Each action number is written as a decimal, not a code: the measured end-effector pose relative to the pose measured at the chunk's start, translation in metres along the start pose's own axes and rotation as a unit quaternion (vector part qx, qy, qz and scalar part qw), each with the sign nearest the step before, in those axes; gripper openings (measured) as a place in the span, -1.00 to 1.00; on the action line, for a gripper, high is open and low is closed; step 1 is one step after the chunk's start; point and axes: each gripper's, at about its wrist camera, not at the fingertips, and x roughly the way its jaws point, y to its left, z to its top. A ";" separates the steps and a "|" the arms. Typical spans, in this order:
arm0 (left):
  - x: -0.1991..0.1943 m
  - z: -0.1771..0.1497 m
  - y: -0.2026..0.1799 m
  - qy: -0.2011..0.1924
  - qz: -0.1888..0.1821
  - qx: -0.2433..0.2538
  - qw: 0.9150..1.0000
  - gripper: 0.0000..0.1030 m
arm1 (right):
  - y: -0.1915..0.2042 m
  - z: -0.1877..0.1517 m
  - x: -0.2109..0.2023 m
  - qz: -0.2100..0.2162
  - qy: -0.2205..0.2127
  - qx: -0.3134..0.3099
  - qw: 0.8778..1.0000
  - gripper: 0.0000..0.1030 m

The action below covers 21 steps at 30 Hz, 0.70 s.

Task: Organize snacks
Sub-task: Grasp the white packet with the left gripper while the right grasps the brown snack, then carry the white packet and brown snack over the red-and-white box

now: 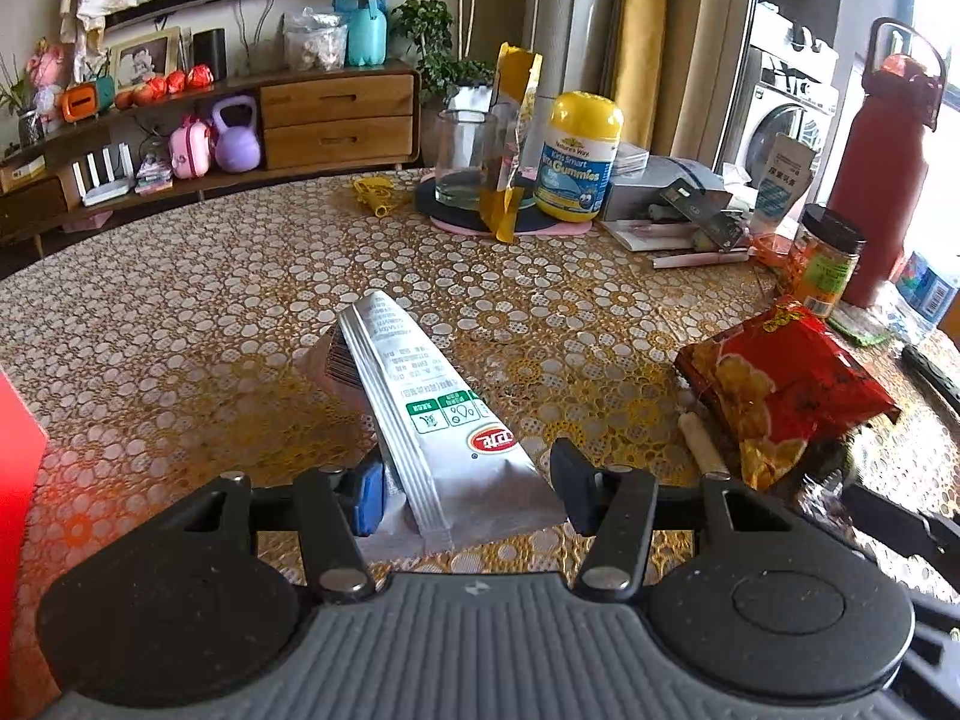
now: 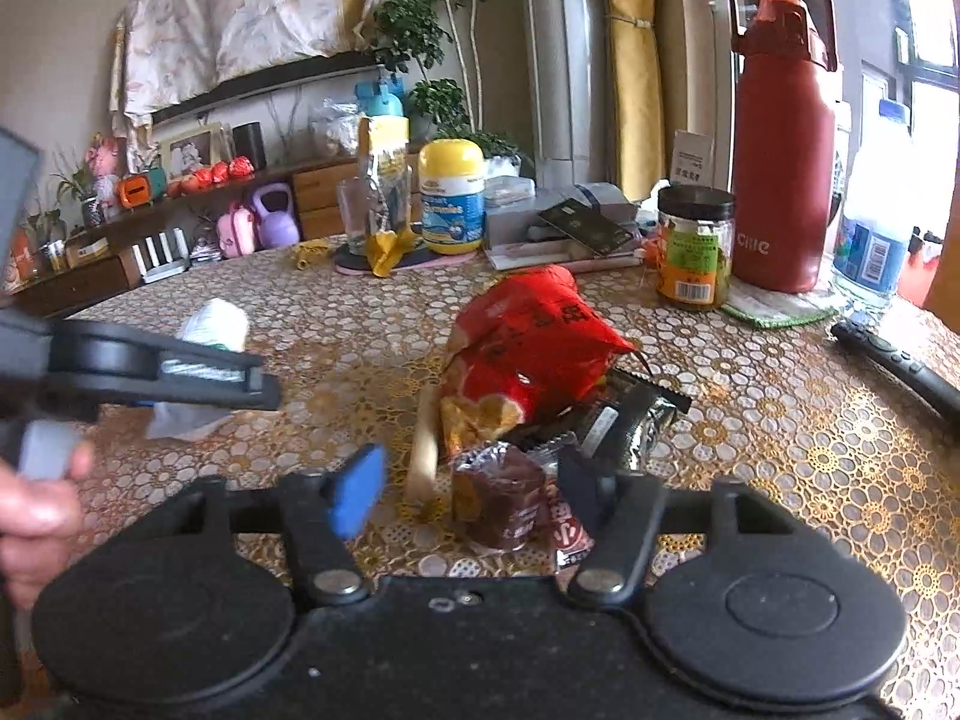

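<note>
left gripper (image 1: 468, 492) clenches the light, crinkly silver packet (image 1: 420, 414) by its flat end; right gripper (image 2: 474, 495) brackets a soft brown snack (image 2: 501, 501), contact unclear.

Both wrist cams low & close over table (image 1: 210, 276), angled down, facing far edge w/ sideboard (image 1: 336, 114) behind. Shared: red snack bag (image 1: 786, 384), yellow-lid bottle (image 2: 451, 198), red flask (image 2: 783, 138).
</note>
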 end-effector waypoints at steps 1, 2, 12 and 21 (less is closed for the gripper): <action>-0.003 -0.001 0.000 -0.002 0.000 0.001 1.000 0.07 | 0.000 0.000 0.001 -0.005 -0.001 -0.001 1.000 -0.15; -0.006 -0.002 0.000 -0.002 0.002 0.003 1.000 0.07 | 0.000 0.000 0.001 -0.009 -0.001 -0.001 1.000 -0.23; -0.043 -0.017 0.004 -0.015 -0.002 0.025 1.000 0.07 | 0.005 -0.010 -0.007 -0.017 -0.006 -0.009 1.000 -0.37; -0.084 -0.038 0.019 -0.020 -0.001 0.026 0.999 0.07 | 0.011 -0.022 -0.038 -0.011 -0.008 0.015 1.000 -0.37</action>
